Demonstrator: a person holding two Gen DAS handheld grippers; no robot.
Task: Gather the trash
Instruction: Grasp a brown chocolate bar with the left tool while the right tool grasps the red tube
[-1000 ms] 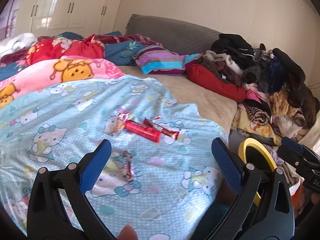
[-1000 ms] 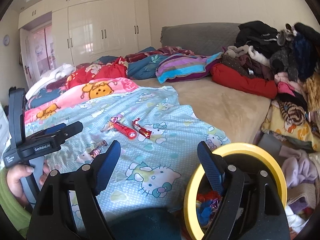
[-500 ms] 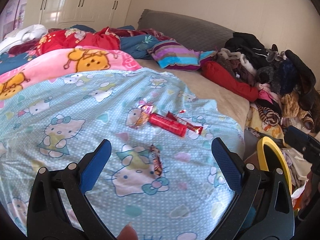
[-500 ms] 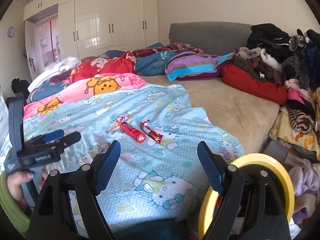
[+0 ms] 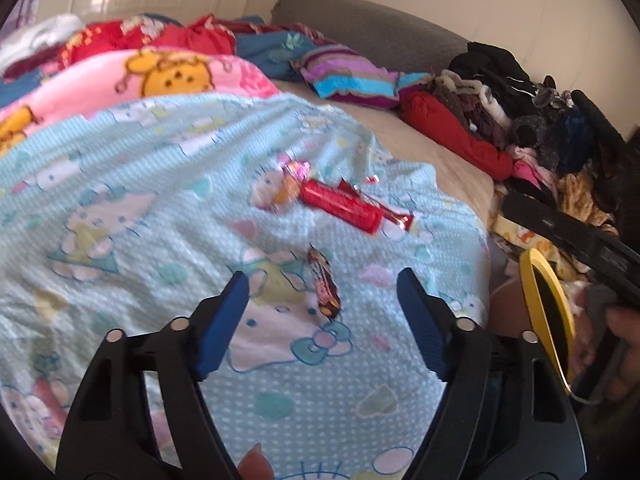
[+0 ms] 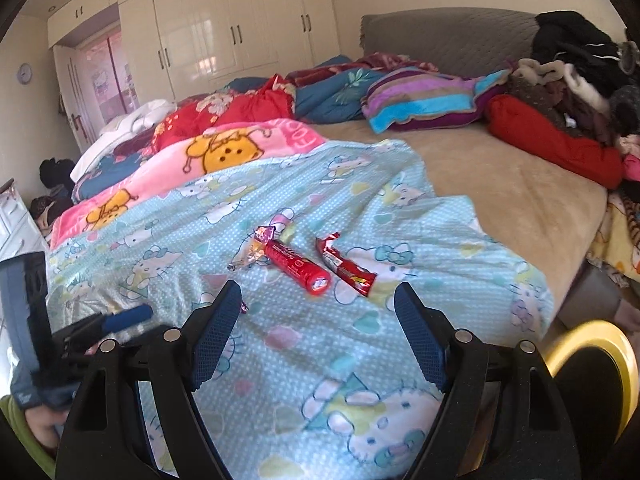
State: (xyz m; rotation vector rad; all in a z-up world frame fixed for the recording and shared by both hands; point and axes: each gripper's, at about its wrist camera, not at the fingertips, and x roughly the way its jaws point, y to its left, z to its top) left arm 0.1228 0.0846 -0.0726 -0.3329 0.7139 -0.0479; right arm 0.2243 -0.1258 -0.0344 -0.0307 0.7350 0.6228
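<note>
My left tongs [image 5: 322,308] and right tongs [image 6: 318,320] both agape, empty, above wrappers [image 5: 323,288] on the bed's blanket [image 5: 120,208].

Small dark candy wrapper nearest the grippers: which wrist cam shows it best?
Left wrist view: the small dark wrapper lies whole on the blue blanket, between the open left gripper fingers. Right wrist view shows only a sliver beside a finger.

Support: a bed [image 6: 500,184] with a tan sheet is seen.
Cover: a blue cartoon-cat blanket [image 5: 160,200] is spread over it.
On blanket: a red tube [image 6: 298,267], red wrapper [image 6: 346,270], crumpled clear wrapper [image 6: 256,246] and small dark wrapper [image 5: 324,284] are scattered.
Far end: a striped pillow [image 6: 420,98] is laid.
</note>
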